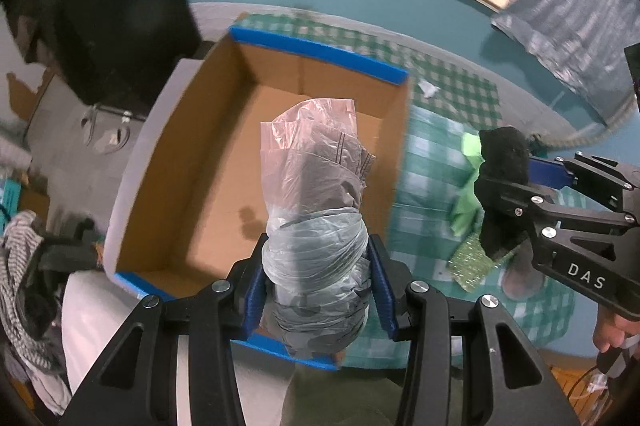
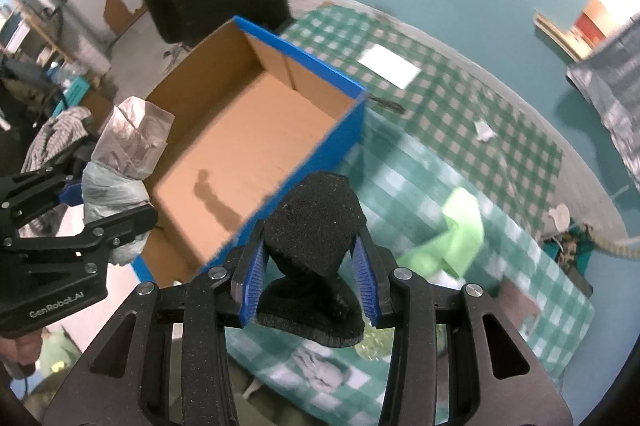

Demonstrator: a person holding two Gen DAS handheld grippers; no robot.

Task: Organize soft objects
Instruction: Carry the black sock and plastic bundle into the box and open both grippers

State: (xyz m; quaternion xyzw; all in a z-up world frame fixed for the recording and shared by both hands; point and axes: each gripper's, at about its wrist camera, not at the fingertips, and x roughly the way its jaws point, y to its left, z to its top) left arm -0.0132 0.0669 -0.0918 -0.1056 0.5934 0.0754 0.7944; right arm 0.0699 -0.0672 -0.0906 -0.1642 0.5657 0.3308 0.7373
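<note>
While one empty cardboard box [image 1: 224,186] stands on the green checked tablecloth [image 2: 460,114], one plastic-wrapped bundle [image 1: 316,226] is pinched above it by the left gripper [image 1: 318,286], and one black knitted cloth [image 2: 316,226] is pinched beside it by the right gripper [image 2: 308,278].

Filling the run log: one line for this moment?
left claw: holds bag | right claw: holds black cloth | box: empty

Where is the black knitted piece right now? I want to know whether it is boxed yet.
Not yet: the black knitted piece is clamped in the right tongs, above the checked cloth just right of the empty cardboard box.
</note>
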